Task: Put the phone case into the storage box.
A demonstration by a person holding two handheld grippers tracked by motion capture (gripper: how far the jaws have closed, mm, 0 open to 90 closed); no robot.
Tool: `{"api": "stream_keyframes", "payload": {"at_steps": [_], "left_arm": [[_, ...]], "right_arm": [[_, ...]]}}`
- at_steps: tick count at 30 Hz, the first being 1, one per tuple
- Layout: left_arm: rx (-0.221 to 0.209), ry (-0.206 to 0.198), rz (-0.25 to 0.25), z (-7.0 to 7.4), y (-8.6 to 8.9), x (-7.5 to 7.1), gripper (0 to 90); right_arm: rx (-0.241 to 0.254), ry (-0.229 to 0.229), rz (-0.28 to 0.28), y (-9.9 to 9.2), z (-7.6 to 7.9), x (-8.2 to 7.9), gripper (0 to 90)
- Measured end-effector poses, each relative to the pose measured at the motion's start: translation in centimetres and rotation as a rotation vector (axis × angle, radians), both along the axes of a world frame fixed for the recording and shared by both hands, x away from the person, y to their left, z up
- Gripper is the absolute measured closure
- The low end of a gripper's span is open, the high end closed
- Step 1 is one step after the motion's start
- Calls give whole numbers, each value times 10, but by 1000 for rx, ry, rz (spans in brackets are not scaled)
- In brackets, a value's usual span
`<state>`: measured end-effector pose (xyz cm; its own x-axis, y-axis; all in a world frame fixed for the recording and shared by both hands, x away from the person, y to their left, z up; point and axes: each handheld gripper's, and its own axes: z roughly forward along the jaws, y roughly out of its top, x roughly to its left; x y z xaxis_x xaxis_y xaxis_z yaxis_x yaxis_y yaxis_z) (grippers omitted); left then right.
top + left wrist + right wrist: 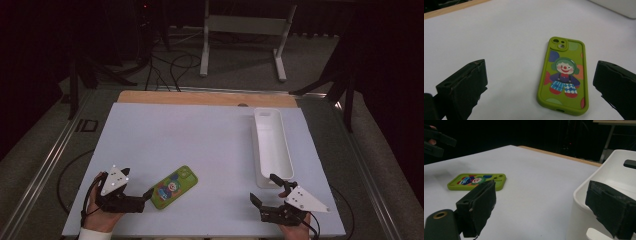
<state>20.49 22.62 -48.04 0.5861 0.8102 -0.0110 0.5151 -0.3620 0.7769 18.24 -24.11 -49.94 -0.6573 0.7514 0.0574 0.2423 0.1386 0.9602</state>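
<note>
Left gripper [148, 195], held low at the near left of the white tabletop [200, 145], has its jaws spread wide and grips nothing. A green phone case [174, 187] (printed with a clown figure) lies flat on the tabletop just beyond the jaw tips, toward about 2 o'clock from that gripper in the high view; whether a jaw tip touches the case's near corner cannot be told from there. In the left gripper view the phone case [565, 77] lies between the two jaws and ahead of them, nearer the right-hand jaw, apart from both, its camera cut-out at the far end.

Right gripper [264, 189] sits at the near right edge of the tabletop, jaws likewise spread and empty. A long white tray [272, 147] stands at about 12 o'clock from it, its near end just beside the upper jaw. In the right gripper view the phone case [477, 181] lies at about 10 o'clock, its near edge partly hidden behind the left-hand jaw, and the tray [599, 187] is cut off by the frame at right and partly covered by the other jaw. Both hands are cropped by the bottom edge of the high view.
</note>
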Motion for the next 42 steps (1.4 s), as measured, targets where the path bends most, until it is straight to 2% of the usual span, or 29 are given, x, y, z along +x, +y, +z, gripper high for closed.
{"api": "stream_keyframes", "payload": {"at_steps": [12, 17, 22, 23, 42], "left_arm": [[75, 7, -26, 12, -15, 7, 1], [95, 13, -41, 15, -20, 9, 0], [98, 22, -44, 15, -22, 10, 0], [115, 38, -54, 14, -25, 12, 0], [187, 105, -92, 9, -35, 22, 0]], "right_arm": [[-1, -7, -20, -1, 2, -1, 86], [-3, -8, -28, -2, 2, 0, 82], [-4, -10, -29, -2, 2, -1, 82], [-6, -8, -31, -2, 1, 0, 82], [-5, -4, -43, -3, 0, 1, 82]]}}
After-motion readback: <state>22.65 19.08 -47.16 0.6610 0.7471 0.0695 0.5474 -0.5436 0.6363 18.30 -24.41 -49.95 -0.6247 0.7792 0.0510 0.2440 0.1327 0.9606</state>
